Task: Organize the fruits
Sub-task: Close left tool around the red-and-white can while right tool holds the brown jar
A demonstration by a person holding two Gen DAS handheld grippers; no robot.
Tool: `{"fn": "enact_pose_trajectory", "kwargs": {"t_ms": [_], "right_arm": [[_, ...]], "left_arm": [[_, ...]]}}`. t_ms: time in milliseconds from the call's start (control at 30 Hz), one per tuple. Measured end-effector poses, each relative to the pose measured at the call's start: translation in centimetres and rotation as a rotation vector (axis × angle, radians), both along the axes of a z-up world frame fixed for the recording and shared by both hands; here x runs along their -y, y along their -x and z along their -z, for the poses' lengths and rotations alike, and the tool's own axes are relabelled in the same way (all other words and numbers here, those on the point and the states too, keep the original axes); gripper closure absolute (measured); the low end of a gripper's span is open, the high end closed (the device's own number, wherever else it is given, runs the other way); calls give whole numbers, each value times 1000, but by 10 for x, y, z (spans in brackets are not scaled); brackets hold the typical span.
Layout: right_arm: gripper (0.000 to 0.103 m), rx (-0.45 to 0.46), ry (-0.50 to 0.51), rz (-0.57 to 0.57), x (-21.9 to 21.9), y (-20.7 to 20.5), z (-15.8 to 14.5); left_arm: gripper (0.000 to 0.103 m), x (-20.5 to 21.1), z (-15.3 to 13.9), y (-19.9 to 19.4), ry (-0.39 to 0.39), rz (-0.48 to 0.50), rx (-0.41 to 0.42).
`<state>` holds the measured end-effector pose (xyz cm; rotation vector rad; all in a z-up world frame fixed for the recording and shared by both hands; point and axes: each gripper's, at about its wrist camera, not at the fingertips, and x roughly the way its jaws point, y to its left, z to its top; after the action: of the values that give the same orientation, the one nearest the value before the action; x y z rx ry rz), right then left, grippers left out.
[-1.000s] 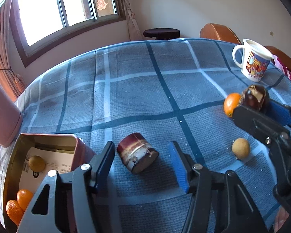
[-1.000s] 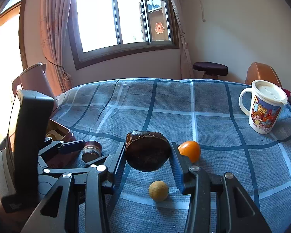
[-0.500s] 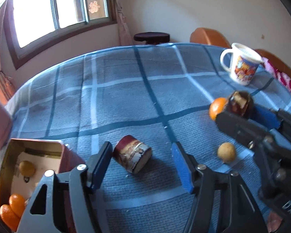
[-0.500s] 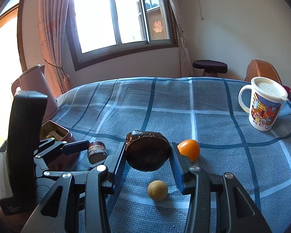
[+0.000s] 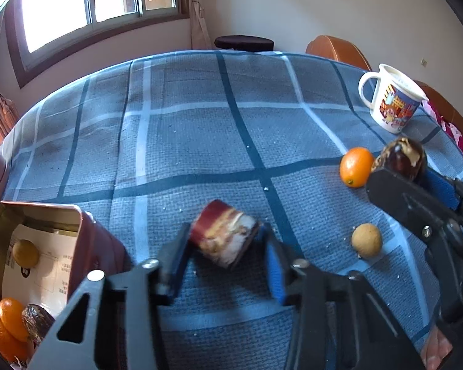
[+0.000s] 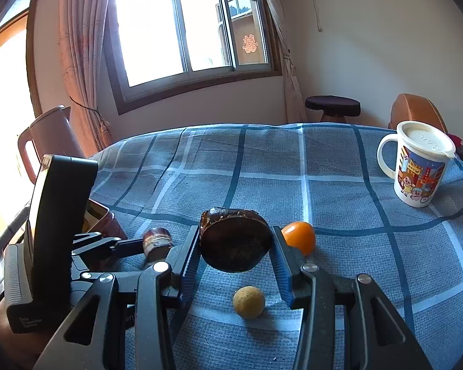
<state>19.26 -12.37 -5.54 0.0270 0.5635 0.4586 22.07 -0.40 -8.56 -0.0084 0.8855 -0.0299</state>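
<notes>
My left gripper (image 5: 223, 248) has its jaws around a dark red fruit piece (image 5: 223, 239) with a pale streaked side, lying on the blue checked cloth; the left pad touches it, the right pad stands just off it. My right gripper (image 6: 236, 246) is shut on a dark brown fruit half (image 6: 235, 240), held above the cloth; it also shows in the left wrist view (image 5: 399, 158). An orange kumquat (image 6: 299, 236) and a small tan round fruit (image 6: 249, 302) lie loose on the cloth. An open box (image 5: 3, 215) at the left holds several fruits.
A printed mug (image 6: 418, 166) with a lid stands at the right of the table. A pink kettle (image 6: 51, 132) stands at the far left edge. A stool (image 6: 332, 106) and brown chairs (image 5: 333, 47) stand beyond the table.
My left gripper has moved forward over the dark red piece and its jaws have narrowed around it. My right gripper has stayed shut on the brown fruit half, almost still.
</notes>
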Motion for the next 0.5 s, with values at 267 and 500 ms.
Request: {"fn": "enact_pose_trajectory", "kwargs": {"t_ms": [267, 500], "right_arm": [[57, 6, -3, -3, 0, 1, 0], [57, 16, -6, -6, 0, 3, -1]], "left_arm": [[59, 2, -9, 10, 4, 11, 52], [59, 2, -21, 23, -12, 1, 144]]}}
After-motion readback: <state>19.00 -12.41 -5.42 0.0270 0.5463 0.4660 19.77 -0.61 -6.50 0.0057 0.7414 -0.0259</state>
